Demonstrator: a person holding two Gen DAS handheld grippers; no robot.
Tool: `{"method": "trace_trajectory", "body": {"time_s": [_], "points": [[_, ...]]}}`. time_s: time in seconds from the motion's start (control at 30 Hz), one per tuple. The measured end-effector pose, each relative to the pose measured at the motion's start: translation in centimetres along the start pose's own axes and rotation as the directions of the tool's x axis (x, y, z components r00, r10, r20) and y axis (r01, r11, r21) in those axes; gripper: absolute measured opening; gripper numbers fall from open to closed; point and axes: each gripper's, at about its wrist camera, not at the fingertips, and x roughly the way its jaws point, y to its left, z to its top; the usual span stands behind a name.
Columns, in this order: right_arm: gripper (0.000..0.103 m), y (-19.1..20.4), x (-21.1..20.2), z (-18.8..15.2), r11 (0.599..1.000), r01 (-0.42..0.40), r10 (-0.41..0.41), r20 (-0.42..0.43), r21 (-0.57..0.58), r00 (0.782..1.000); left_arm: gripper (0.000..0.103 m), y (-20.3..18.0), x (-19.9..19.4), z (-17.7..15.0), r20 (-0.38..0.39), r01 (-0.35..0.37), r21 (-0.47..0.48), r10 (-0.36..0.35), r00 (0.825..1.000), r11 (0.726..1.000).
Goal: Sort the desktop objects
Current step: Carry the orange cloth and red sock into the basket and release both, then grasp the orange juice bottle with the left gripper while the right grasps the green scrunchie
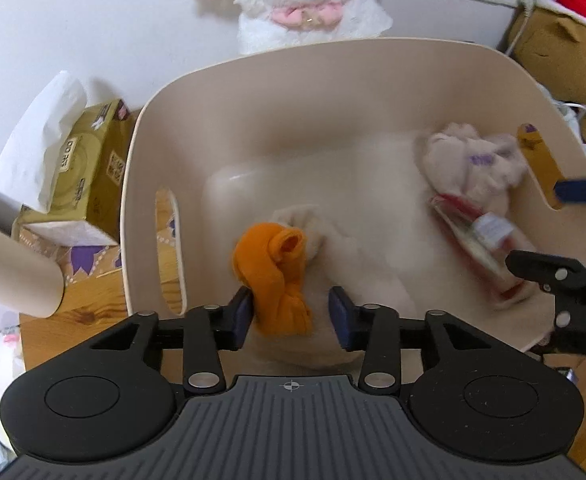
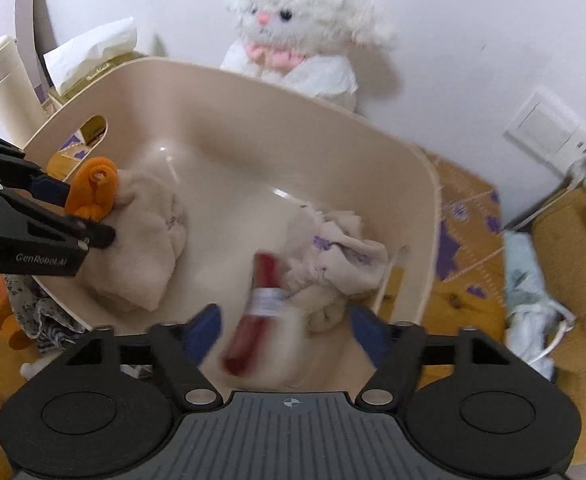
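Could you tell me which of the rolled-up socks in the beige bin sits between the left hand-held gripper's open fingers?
The orange sock, between the left hand-held gripper fingers; the cream socks lie further right.

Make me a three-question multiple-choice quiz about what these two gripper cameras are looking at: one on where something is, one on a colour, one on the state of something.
1. Where is the tissue box?
A. inside the tub
B. outside the tub, beside the wall with the handle slot
C. on the plush cat

2. What colour is the rolled sock between the left gripper's fingers?
A. orange
B. green
C. black

3. How do the right gripper's jaws stand?
A. clamped on a cloth
B. apart, the red packet loose between them
C. shut on nothing

Answers:
1 B: the box stands on the desk outside the beige tub.
2 A: it is plainly orange.
3 B: both blue pads stand clear of the blurred packet.
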Motion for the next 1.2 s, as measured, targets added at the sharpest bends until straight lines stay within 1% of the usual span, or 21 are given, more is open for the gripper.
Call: {"method": "trace_trajectory", "body": {"time_s": [0.03,0.07,0.1,0.13,0.17,0.23,0.3,0.4,0.5,0.6,0.7,0.77,0.97,1.03,1.2], "points": [[0.079,0.0,-0.5,-0.1,1.0,0.011,-0.012,0.007,0.007,1.0,0.051,-0.2,-0.2,-0.1,0.002,-0.001,0.009,0.001,1.0,1.0],[0.079,0.0,-1.0,-0.2,1.0,0.023,-0.023,0.014,0.017,1.0,0.063,-0.3,-0.3,-0.1,0.003,-0.009,0.015,0.009,1.0,1.0],[0.081,0.0,-1.7,-0.2,0.999,0.036,-0.036,0.021,0.029,0.999,0.07,-0.4,-0.7,-0.3,0.009,-0.024,0.017,0.024,1.0,1.0],[0.086,-0.1,-2.5,-0.4,0.998,0.048,-0.05,0.034,0.044,0.998,0.07,-0.4,-1.1,-0.3,0.021,-0.033,0.014,0.032,0.999,0.999],[0.089,0.0,-3.6,-0.8,0.997,0.056,-0.06,0.056,0.06,0.997,0.07,-0.4,-1.5,-0.4,0.033,-0.031,0.011,0.031,0.999,0.999],[0.095,0.2,-5.6,-1.5,0.994,0.063,-0.07,0.088,0.084,0.994,0.07,-0.2,-2.5,-0.5,0.048,-0.007,0.006,0.007,0.999,1.0],[0.098,0.5,-7.3,-2.4,0.993,0.071,-0.082,0.111,0.099,0.99,0.072,0.2,-3.6,-0.7,0.074,0.018,-0.004,-0.017,0.997,1.0],[0.1,1.3,-9.4,-4.3,0.988,0.089,-0.105,0.128,0.126,0.986,0.077,0.4,-5.2,-1.0,0.122,0.032,-0.001,-0.031,0.992,0.999],[0.101,2.2,-10.9,-6.5,0.983,0.081,-0.103,0.131,0.167,0.986,0.077,0.3,-6.9,-1.8,0.181,0.009,0.041,-0.016,0.983,0.999],[0.101,3.3,-11.7,-8.4,0.986,0.079,-0.097,0.12,0.149,0.988,0.081,0.6,-8.4,-2.8,0.213,0.006,0.061,-0.019,0.977,0.998],[0.101,4.3,-12.3,-9.7,0.99,0.095,-0.106,0.115,0.104,0.988,0.081,1.1,-9.3,-4.0,0.216,0.006,0.055,-0.018,0.976,0.998],[0.101,4.6,-12.8,-10.5,0.993,0.089,-0.099,0.12,0.083,0.988,0.081,1.3,-9.7,-4.9,0.219,-0.006,0.048,-0.005,0.976,0.999],[0.103,4.9,-13.3,-12.3,0.998,0.05,-0.056,0.136,0.044,0.989,0.081,2.2,-10.1,-7.9,0.22,-0.055,0.002,0.054,0.974,0.998],[0.103,5.2,-13.1,-12.8,0.999,0.039,-0.042,0.133,0.025,0.99,0.082,2.5,-10.0,-9.1,0.208,-0.09,-0.03,0.094,0.973,0.995],[0.103,6.2,-12.0,-14.8,0.999,0.021,-0.016,0.137,-0.035,0.99,0.082,2.9,-8.9,-11.6,0.187,-0.124,-0.062,0.133,0.973,0.99]]}}
